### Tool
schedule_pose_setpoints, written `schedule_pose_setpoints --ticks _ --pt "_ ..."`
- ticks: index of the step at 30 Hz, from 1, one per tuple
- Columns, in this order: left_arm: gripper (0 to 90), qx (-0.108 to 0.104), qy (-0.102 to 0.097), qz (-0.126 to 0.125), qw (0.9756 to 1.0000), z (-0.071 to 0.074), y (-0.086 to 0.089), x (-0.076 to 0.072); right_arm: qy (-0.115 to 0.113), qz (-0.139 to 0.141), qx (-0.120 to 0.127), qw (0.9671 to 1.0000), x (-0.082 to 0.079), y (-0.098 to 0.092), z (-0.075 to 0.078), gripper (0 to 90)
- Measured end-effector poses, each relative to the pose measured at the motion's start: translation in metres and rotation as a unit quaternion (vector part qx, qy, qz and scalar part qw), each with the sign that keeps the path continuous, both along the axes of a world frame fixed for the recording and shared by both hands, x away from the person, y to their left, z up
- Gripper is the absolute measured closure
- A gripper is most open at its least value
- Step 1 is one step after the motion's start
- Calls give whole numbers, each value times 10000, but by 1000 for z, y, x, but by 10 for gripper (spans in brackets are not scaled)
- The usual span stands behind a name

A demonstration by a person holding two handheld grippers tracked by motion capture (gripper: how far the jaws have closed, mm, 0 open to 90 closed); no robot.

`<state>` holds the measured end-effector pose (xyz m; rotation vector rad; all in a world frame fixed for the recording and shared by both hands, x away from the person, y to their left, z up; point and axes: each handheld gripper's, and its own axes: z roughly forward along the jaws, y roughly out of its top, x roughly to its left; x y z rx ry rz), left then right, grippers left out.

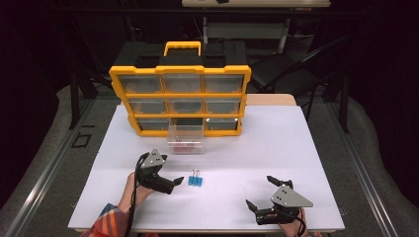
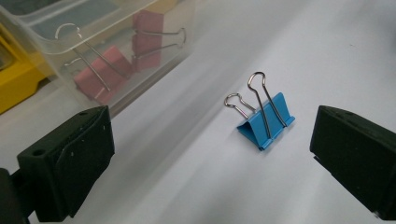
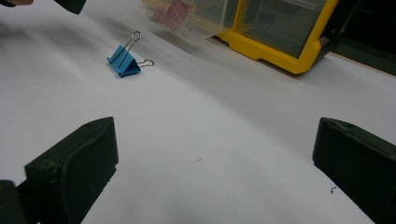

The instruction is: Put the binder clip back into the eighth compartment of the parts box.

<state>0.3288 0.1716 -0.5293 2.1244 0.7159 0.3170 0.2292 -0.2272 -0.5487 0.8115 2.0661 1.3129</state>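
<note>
Hovering left tongs (image 2: 212, 154) gape beside blue clip (image 2: 266, 122)

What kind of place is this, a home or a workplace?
Probably a lab or test room, not a home: a bare white table stands on a dark stage with metal frames behind, holding only a yellow organizer and binder clips.

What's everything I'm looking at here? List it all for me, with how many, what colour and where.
Table: one, white top, centre of the high view.
Drawer organiser: one, yellow frame with clear drawers, far side of the table.
Pulled-out drawer: one, clear plastic, on the table in front of the organiser.
Pink binder clips: at least two, inside the drawer.
Blue binder clip: one, on the table near the left gripper.
Left gripper: one, black, open, near edge.
Right gripper: one, black, open, near edge.
</note>
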Motion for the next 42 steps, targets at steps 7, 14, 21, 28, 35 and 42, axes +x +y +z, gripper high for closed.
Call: schedule_pose_setpoints --ticks 7,14,21,28,35,42 --pt "0 28 9 -100 9999 -3 -9 -1 22 27 -30 10000 1 0 -1 0" --pt "0 71 16 -183 9998 -6 -17 -1 18 30 -35 10000 1 -1 -1 0" --pt "0 79 17 -260 9996 -9 -25 0 42 38 -50 10000 2 0 -1 0" --pt "1 113 68 -399 9991 -11 -34 2 54 52 -74 9999 2 1 -2 0" --pt "103 188 103 -529 9984 -15 -40 5 91 69 -75 9999 2 1 -2 0" --pt "240 219 167 -620 9977 -18 -44 8 95 69 -96 9999 3 1 -3 0"
